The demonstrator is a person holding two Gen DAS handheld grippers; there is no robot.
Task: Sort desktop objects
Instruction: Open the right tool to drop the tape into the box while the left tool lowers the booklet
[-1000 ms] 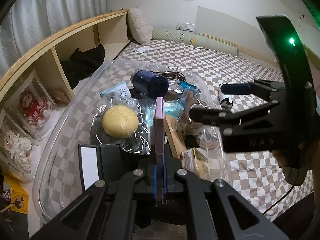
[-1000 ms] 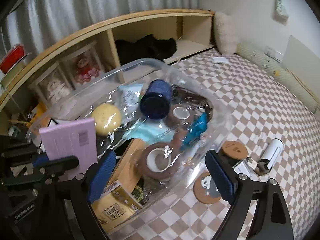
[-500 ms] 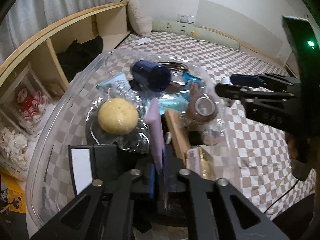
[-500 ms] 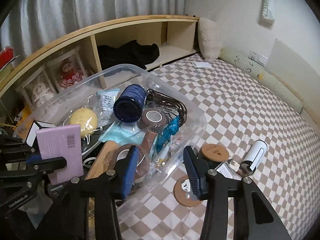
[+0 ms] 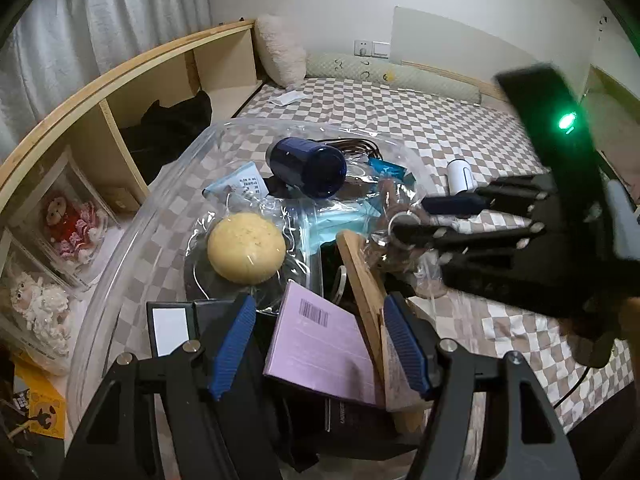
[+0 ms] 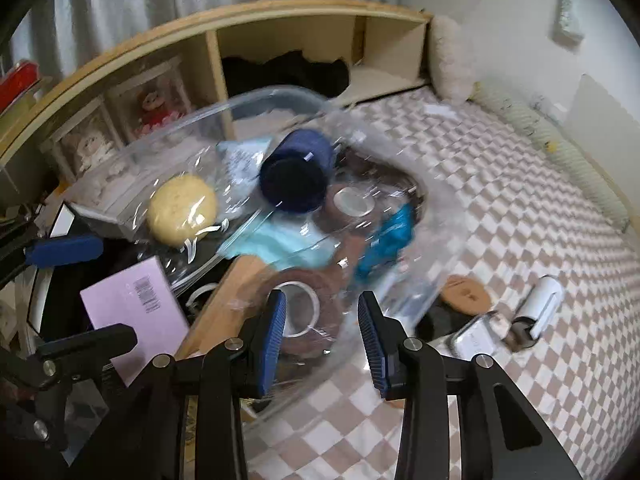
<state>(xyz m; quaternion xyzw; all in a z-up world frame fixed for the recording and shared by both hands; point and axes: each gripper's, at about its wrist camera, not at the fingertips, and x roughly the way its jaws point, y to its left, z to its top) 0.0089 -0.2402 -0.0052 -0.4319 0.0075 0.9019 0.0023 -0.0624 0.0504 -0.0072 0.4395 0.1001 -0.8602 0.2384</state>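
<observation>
A purple box (image 5: 316, 344) lies flat at the near end of the clear plastic bin (image 5: 132, 236), free between the fingers of my left gripper (image 5: 320, 308), whose jaws are opening and touch nothing. In the right wrist view the purple box (image 6: 136, 304) shows at lower left. My right gripper (image 6: 322, 300) is closing astride the clear bin's (image 6: 280, 94) near wall, with a brown tape roll (image 6: 298, 312) just behind it. The pads are not seen pressing on anything. In the left wrist view the right gripper (image 5: 416, 220) reaches in from the right.
The bin also holds a yellow sponge ball (image 5: 246, 248), a dark blue cylinder (image 5: 306, 168), a wooden board (image 5: 360, 276) and bagged items. On the checkered sheet outside lie a cork coaster (image 6: 466, 294) and a white roller (image 6: 544, 304). A wooden shelf (image 5: 120, 80) with dolls stands at left.
My left jaws opened and the purple box, held upright before, dropped flat into the bin. My right jaws narrowed from wide apart and came down over the bin's wall.
</observation>
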